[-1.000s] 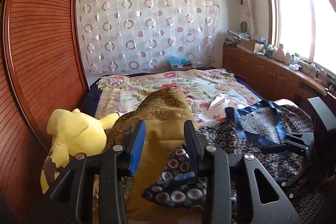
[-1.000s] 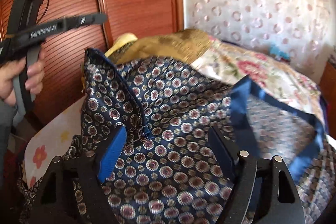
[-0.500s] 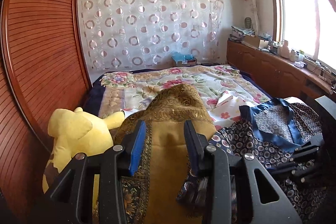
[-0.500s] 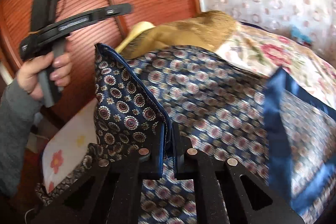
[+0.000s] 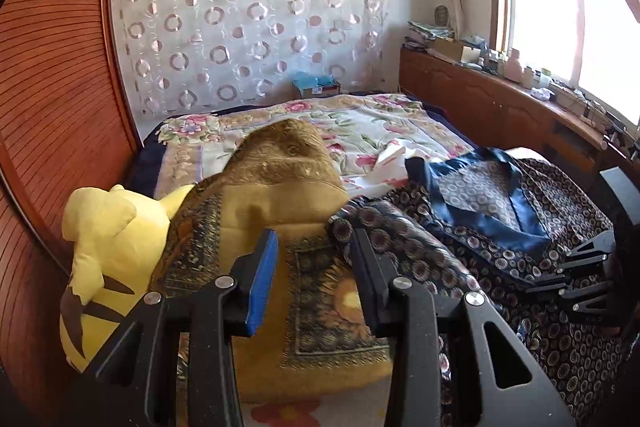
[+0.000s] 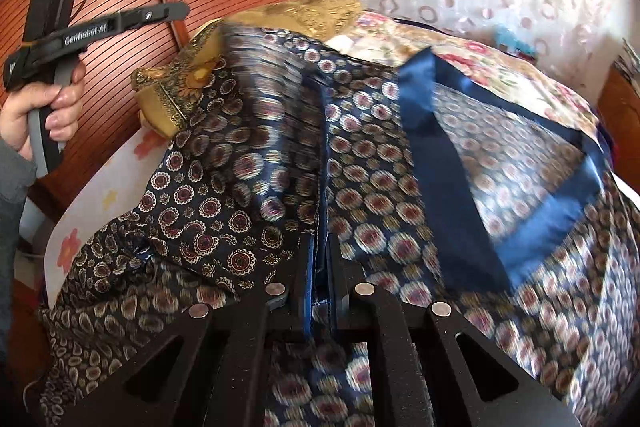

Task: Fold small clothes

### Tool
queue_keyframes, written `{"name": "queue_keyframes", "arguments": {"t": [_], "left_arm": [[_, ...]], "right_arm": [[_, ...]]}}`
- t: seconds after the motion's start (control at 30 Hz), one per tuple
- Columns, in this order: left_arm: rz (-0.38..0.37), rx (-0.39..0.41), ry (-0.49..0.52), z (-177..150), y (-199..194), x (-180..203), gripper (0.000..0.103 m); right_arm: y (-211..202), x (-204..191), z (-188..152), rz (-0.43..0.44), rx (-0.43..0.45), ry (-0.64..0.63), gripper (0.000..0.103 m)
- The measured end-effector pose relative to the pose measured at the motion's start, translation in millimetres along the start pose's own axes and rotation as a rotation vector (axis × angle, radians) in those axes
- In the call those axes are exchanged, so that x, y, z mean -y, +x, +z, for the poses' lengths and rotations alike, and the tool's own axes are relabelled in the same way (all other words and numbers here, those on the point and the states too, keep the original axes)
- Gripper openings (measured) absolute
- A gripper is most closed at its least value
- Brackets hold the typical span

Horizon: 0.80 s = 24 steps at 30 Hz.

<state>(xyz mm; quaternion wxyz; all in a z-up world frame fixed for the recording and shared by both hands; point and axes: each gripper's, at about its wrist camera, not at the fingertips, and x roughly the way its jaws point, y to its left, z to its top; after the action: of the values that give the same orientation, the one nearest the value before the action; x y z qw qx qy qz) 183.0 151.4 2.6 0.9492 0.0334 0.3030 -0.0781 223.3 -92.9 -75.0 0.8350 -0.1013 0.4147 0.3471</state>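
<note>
While the right gripper (image 6: pixel 318 283) clamps the shirt (image 6: pixel 248 163) hem, hold.
Your left gripper (image 5: pixel 314 271) hangs open, empty, left of the shirt on the bed (image 5: pixel 360 123); its edge runs away from you.

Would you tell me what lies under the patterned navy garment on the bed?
Under the patterned navy garment, a golden cushion shows at its far edge and a floral sheet beside it; what lies beneath its middle is covered.

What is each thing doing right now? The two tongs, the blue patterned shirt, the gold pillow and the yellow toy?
Right tongs: shut, pinching the shirt's edge.
Left tongs: open, nothing between them.
Shirt: spread on the bed, one edge lifted.
Pillow: lying partly under the shirt.
Toy: leaning beside the pillow.
</note>
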Motion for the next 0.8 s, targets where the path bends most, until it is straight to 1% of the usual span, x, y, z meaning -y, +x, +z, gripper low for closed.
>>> {"name": "queue_keyframes", "arguments": {"t": [0.1, 0.13, 0.27, 0.33, 0.4, 0.43, 0.53, 0.6, 0.67, 0.7, 0.73, 0.8], "left_arm": [[-0.015, -0.015, 0.022, -4.5, 3.4, 13.7, 0.039], [-0.019, -0.022, 0.027, -4.7, 5.5, 17.5, 0.039], [-0.026, -0.062, 0.012, -4.0, 20.0, 22.4, 0.039], [-0.018, -0.095, 0.009, -4.9, 31.3, 24.0, 0.039], [-0.020, -0.117, 0.005, -5.2, 39.6, 24.7, 0.039], [-0.025, -0.130, -0.003, -4.7, 44.6, 25.7, 0.039], [-0.045, -0.149, -0.029, -4.1, 53.1, 26.5, 0.039], [-0.046, -0.155, -0.030, -2.3, 57.7, 27.3, 0.036], [-0.027, -0.165, -0.031, -2.4, 61.9, 28.7, 0.029], [-0.009, -0.171, -0.032, -2.3, 63.4, 29.1, 0.021], [-0.005, -0.172, -0.031, -2.1, 63.7, 29.7, 0.015], [-0.014, -0.166, -0.026, -2.2, 61.4, 30.5, 0.007]], "right_arm": [[-5.3, -2.4, -7.1, -0.022, 0.010, -0.006, 0.006], [-8.2, -3.4, -8.4, -0.029, 0.018, -0.009, 0.010], [-16.0, -12.3, -5.4, -0.072, 0.043, -0.028, 0.020], [-19.0, -12.7, 0.4, -0.093, 0.062, -0.032, 0.032], [-26.6, -9.7, -0.1, -0.116, 0.091, -0.030, 0.038], [-31.2, -8.4, -1.3, -0.118, 0.102, -0.024, 0.040], [-43.1, -1.4, -6.8, -0.145, 0.135, -0.006, 0.041], [-51.3, 5.8, -11.4, -0.159, 0.147, 0.005, 0.041], [-64.0, 16.1, -19.6, -0.174, 0.159, 0.022, 0.041], [-68.8, 21.9, -23.3, -0.184, 0.164, 0.032, 0.041], [-74.0, 27.2, -27.5, -0.194, 0.169, 0.042, 0.041], [-81.4, 37.2, -36.0, -0.218, 0.179, 0.063, 0.041]]}}
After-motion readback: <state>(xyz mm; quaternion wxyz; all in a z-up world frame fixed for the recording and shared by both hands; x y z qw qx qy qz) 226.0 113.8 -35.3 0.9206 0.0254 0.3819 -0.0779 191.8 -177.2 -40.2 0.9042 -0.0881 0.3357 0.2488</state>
